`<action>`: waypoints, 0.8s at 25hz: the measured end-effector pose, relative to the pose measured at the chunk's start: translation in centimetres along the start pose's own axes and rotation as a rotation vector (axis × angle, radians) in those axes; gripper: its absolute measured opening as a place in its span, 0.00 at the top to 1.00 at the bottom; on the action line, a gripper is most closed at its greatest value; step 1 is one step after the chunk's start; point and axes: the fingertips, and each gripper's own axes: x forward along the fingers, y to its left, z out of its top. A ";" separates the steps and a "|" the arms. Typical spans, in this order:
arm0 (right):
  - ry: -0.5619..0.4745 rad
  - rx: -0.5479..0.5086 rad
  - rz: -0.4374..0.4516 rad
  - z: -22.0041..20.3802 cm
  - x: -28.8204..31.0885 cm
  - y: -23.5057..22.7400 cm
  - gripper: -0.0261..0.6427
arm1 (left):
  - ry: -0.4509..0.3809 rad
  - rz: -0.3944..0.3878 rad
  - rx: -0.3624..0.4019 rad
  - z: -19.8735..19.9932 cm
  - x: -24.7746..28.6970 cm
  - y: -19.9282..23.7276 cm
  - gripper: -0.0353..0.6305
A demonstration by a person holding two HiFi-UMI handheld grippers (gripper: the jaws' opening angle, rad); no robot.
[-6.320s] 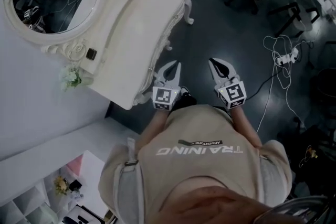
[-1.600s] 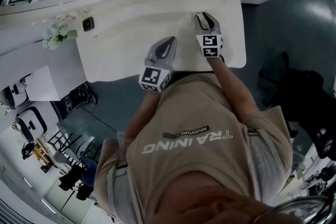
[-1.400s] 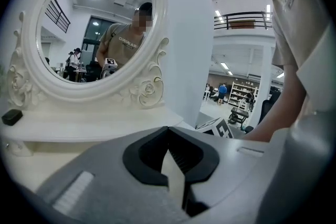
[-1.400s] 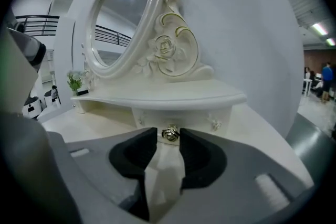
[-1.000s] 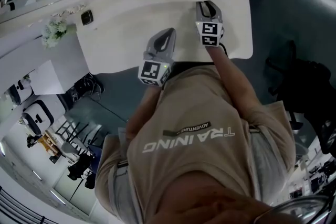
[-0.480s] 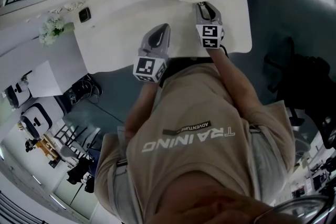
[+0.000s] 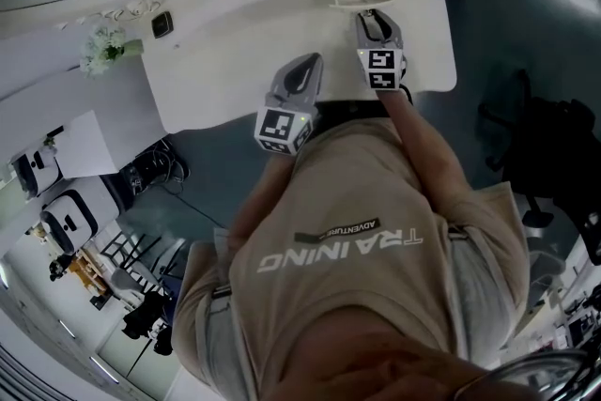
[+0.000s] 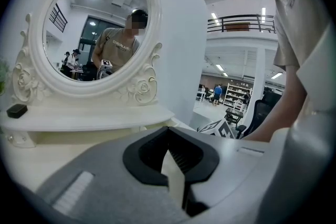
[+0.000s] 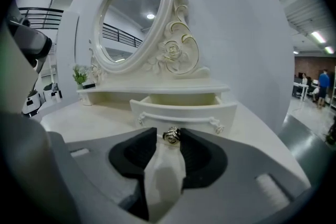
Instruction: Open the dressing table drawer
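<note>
The table (image 7: 235, 42) carries an oval mirror (image 9: 134, 16). Its drawer (image 9: 181, 107) stands pulled out beneath the mirror's shelf. The left gripper (image 8: 168, 131) is closed and empty over the tabletop. The right gripper (image 9: 168, 134) has just been opening, its jaws loose around the drawer's knob (image 9: 171, 135).

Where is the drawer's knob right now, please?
The knob sits centre frame in the right gripper view, on the front of the pulled-out drawer under the mirror, between the tips of the right gripper, whose jaws have just been opening.
</note>
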 end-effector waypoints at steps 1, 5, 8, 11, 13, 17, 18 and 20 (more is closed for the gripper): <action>0.000 -0.005 0.005 0.0 -0.2 0.1 0.74 | -0.005 -0.002 -0.002 0.0 -0.2 -0.1 0.94; 0.017 -0.043 0.004 0.3 -1.6 -0.1 0.74 | -0.023 -0.013 0.028 0.8 -1.1 -0.4 0.94; 0.044 -0.084 0.033 0.8 -3.6 0.4 0.74 | -0.039 -0.019 0.056 2.0 -1.9 -0.4 0.94; 0.038 -0.128 0.058 2.1 -5.9 1.0 0.74 | -0.058 -0.019 0.061 3.1 -2.8 -0.1 0.94; 0.027 -0.145 0.074 3.4 -7.3 1.3 0.74 | -0.077 -0.020 0.061 3.8 -3.2 -0.1 0.94; -0.016 -0.191 0.103 6.5 -9.4 3.0 0.84 | -0.088 -0.035 0.083 5.1 -4.1 0.5 0.94; -0.030 -0.202 0.111 7.5 -9.9 3.5 0.87 | -0.088 -0.040 0.081 5.3 -4.2 0.9 0.94; -0.062 -0.222 0.127 9.7 -10.6 4.4 0.96 | -0.094 -0.050 0.077 5.9 -4.2 1.8 0.94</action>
